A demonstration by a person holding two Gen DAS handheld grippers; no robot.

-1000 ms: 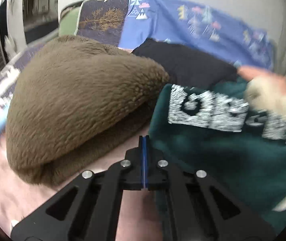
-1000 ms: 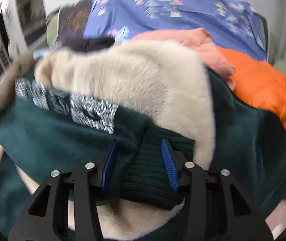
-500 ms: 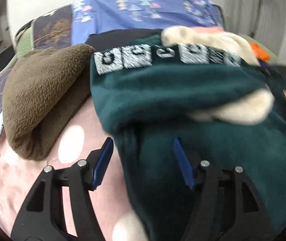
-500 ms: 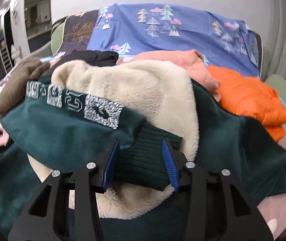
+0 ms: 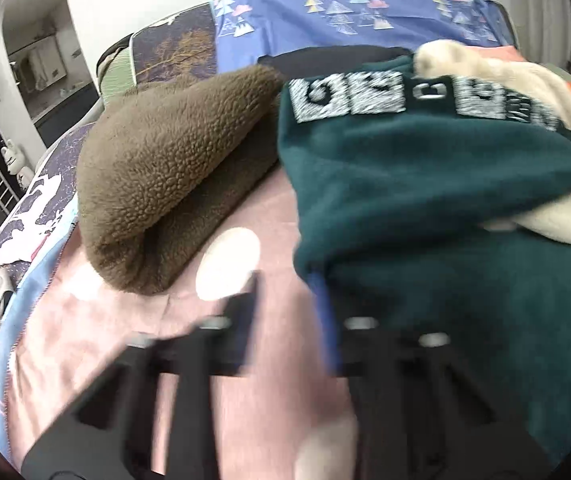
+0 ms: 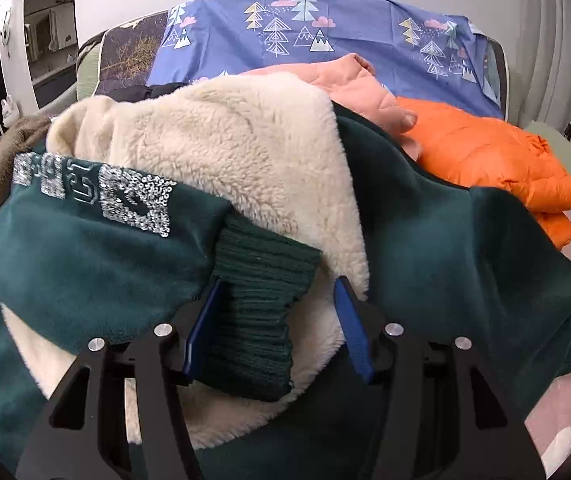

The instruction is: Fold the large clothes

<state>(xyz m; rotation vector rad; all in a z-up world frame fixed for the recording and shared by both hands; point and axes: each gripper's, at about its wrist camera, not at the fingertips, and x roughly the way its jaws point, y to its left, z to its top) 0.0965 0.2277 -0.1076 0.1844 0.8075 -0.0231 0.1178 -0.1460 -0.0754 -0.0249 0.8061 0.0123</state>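
A dark green fleece garment (image 5: 425, 184) with a cream sherpa lining (image 6: 221, 152) and silver sequin lettering (image 6: 133, 196) lies bunched on the pink bedsheet (image 5: 97, 344). My left gripper (image 5: 285, 300) is blurred, open, at the garment's left edge with nothing between its fingers. My right gripper (image 6: 277, 304) is open, its blue pads either side of the garment's ribbed green cuff (image 6: 261, 292), which lies on the cream lining without being pinched.
A folded brown sherpa garment (image 5: 165, 168) lies left of the green one. A pink garment (image 6: 349, 88) and an orange puffer jacket (image 6: 485, 156) lie behind on the right. A blue tree-print cover (image 6: 325, 36) drapes the backrest. A black garment (image 5: 325, 56) lies behind.
My left gripper went from shut to open and moved toward the green garment's left edge, then narrowed a little. My right gripper stayed open around the cuff as the garment settled.
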